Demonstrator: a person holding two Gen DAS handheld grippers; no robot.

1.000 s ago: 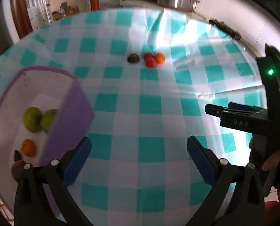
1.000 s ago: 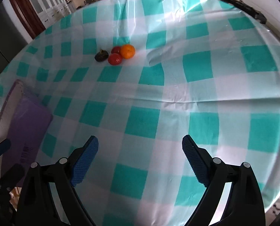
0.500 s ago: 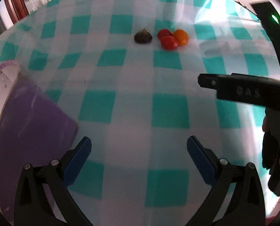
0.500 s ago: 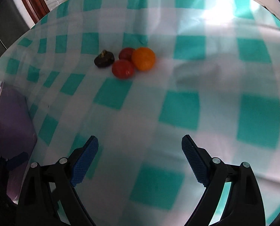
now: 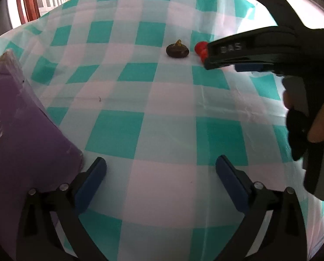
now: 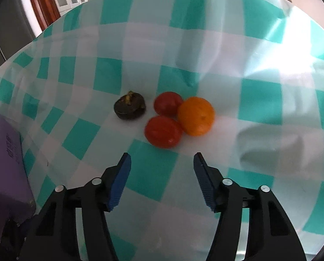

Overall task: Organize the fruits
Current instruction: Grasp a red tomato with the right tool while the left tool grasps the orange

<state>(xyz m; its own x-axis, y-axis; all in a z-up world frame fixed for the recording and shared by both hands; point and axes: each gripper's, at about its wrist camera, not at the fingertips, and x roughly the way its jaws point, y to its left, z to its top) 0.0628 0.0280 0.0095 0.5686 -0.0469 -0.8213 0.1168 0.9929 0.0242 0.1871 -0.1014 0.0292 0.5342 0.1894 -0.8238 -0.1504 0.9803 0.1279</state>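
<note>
Checked cloth: a teal-and-white tablecloth is spread over the table and carries all loose fruit.
Fruit group: two red tomatoes and an orange are seen touching one another; a dark fruit with a stem lies just beside them on the left.
Right gripper: fingers are spread apart and nothing is held; the nearer tomato lies just ahead of the gap, between the finger lines.
Left gripper: fingers are released and empty, above bare cloth well apart from the fruit.
Purple container: positioned at the left edge of the table, beside the left finger.
</note>
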